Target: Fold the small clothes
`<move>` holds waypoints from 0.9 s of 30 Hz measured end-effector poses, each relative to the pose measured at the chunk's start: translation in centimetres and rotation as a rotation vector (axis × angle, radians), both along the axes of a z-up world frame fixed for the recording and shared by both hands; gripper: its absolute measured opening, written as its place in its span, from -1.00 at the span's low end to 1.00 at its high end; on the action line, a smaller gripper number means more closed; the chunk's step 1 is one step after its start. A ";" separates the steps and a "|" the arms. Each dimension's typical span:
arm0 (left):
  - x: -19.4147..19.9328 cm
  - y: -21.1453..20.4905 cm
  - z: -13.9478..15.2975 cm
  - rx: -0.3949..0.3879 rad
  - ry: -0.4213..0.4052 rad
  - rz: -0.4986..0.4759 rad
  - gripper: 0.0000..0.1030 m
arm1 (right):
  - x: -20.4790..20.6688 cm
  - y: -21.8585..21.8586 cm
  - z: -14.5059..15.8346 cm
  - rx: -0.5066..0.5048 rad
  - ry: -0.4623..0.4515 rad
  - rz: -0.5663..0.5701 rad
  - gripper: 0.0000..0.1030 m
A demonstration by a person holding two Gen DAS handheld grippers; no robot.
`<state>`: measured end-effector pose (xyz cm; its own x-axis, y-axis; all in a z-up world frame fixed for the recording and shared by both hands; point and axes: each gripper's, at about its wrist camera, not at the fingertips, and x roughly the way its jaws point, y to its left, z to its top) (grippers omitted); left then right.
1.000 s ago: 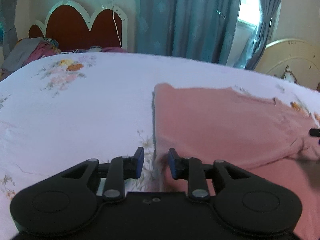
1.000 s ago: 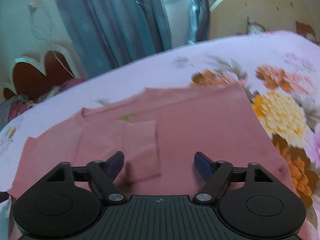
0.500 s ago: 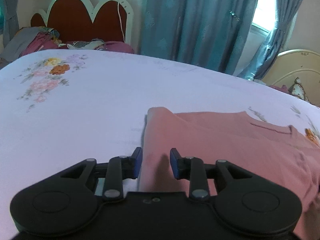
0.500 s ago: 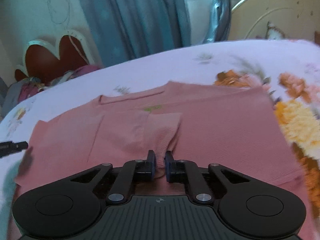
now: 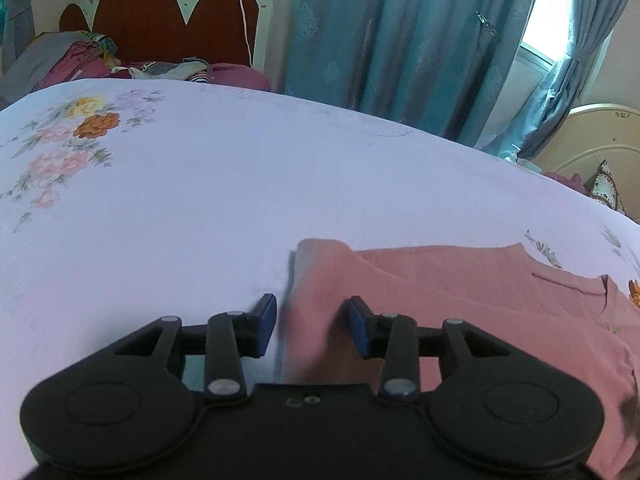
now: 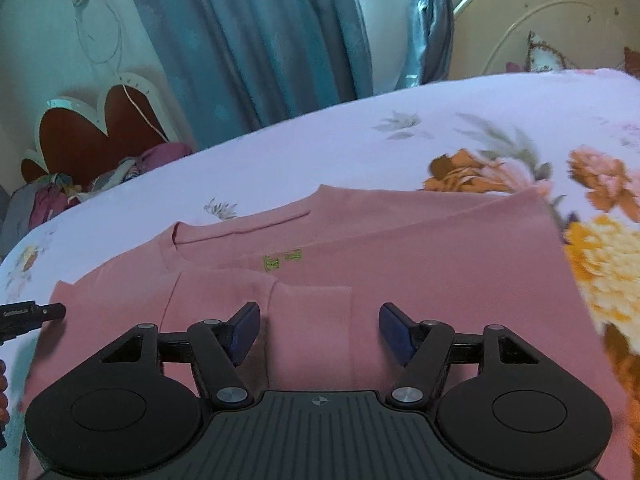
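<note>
Pink shirt [image 5: 480, 292]: small garment lying flat on the floral bedsheet [image 5: 200, 200].

Left wrist view: the shirt's left edge, blurred, runs between the blue fingers [image 5: 265, 322] of the left gripper [image 5: 312, 324]. The jaws stand partly apart, having just been opening; neither pad presses on the cloth. Beyond the shirt, the sheet stretches to a red scalloped headboard [image 5: 168, 20] with a heap of clothes [image 5: 80, 60] at its foot. Teal curtains [image 5: 400, 40] hang behind the bed.

Right wrist view: the shirt shows neckline up, a small yellow-green label [image 6: 282, 261] near the collar, one sleeve folded over the front. That folded sleeve lies between the fingers [image 6: 396, 334] of the right gripper [image 6: 320, 330], whose jaws have just been opening and stand wide, clear of the cloth. At the shirt's left edge, the tip of the left gripper's finger shows. Orange and yellow printed flowers [image 6: 600, 264] sit right of the shirt.
</note>
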<state>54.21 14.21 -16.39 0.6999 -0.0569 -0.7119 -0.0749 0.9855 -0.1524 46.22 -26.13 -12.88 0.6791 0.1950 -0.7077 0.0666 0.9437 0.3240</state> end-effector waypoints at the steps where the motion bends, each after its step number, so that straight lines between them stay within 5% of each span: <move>1: 0.1 -0.1 -0.1 0.001 -0.001 0.001 -0.21 | 0.5 0.2 -0.3 0.014 0.010 0.009 0.00; 3: 0.3 -0.1 -0.2 -0.001 -0.001 0.002 -0.18 | 1.3 1.0 -0.9 0.006 0.039 0.027 -0.27; 5: 0.3 -0.2 -0.4 -0.002 -0.002 0.004 -0.15 | 1.3 1.6 -1.0 -0.037 0.028 0.036 -0.30; 7: 0.4 -0.3 -0.5 0.001 -0.006 0.002 -0.14 | 1.0 1.7 -0.9 -0.050 0.014 0.045 -0.87; 14: 0.4 -0.6 -0.5 -0.001 -0.012 0.001 -0.02 | -1.7 1.9 1.8 -0.156 -0.124 0.014 -0.87; 18: 0.6 -1.1 -0.9 0.042 -0.020 -0.014 0.17 | -0.1 1.6 -1.3 -0.180 -0.005 0.011 -0.87; 20: 0.7 -1.2 -1.0 0.057 -0.026 -0.011 0.19 | -0.1 1.6 -0.9 -0.195 -0.030 0.006 -0.86; 23: 0.8 -1.3 -0.9 0.065 -0.027 -0.005 0.21 | -0.6 0.9 0.0 -0.159 -0.047 -0.021 -0.54; 25: 0.8 -1.2 -0.9 0.068 -0.027 0.001 0.21 | -1.3 0.5 0.5 -0.174 -0.059 -0.042 0.05; 27: 0.7 -1.3 -0.9 0.074 -0.029 0.004 0.22 | -2.0 0.2 0.5 -0.148 -0.045 -0.033 0.10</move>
